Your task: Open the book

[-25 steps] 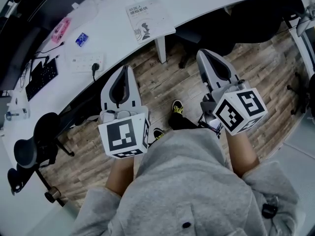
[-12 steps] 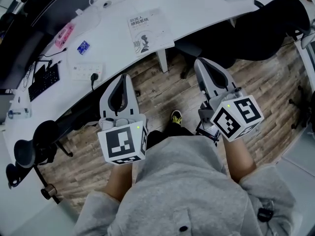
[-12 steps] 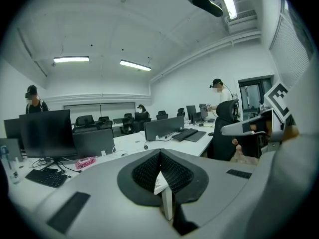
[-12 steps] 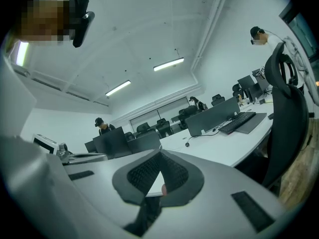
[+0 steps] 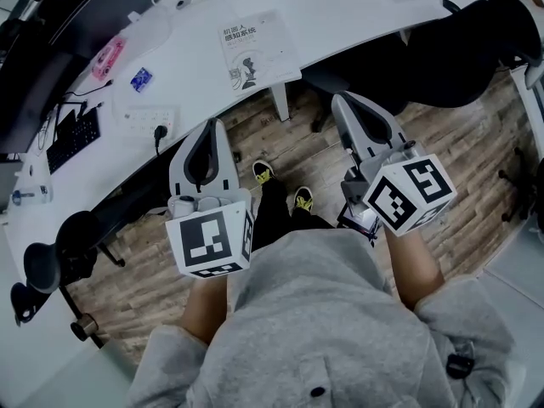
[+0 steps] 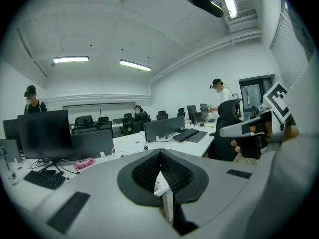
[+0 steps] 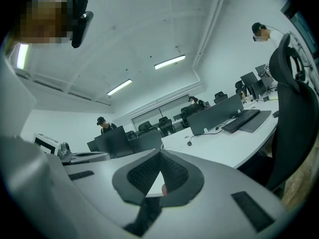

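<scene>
White desk (image 5: 357,11) curves across the top of the head view. On it, at upper centre, lies the book (image 5: 259,49), closed with its cover up, close to the desk's front edge. We hold both grippers lower in the picture than that edge, over the wood-plank floor (image 5: 293,147), well apart from the book. Our left gripper (image 5: 212,126) sits left of centre, its jaws clenched tip to tip on nothing. Our right gripper (image 5: 342,100) sits right of centre, its jaws likewise pressed together and empty. At upper left, the desk also carries a power strip (image 5: 146,119), a black keyboard (image 5: 75,134), a small blue card (image 5: 141,78) and a pink object (image 5: 106,56).
</scene>
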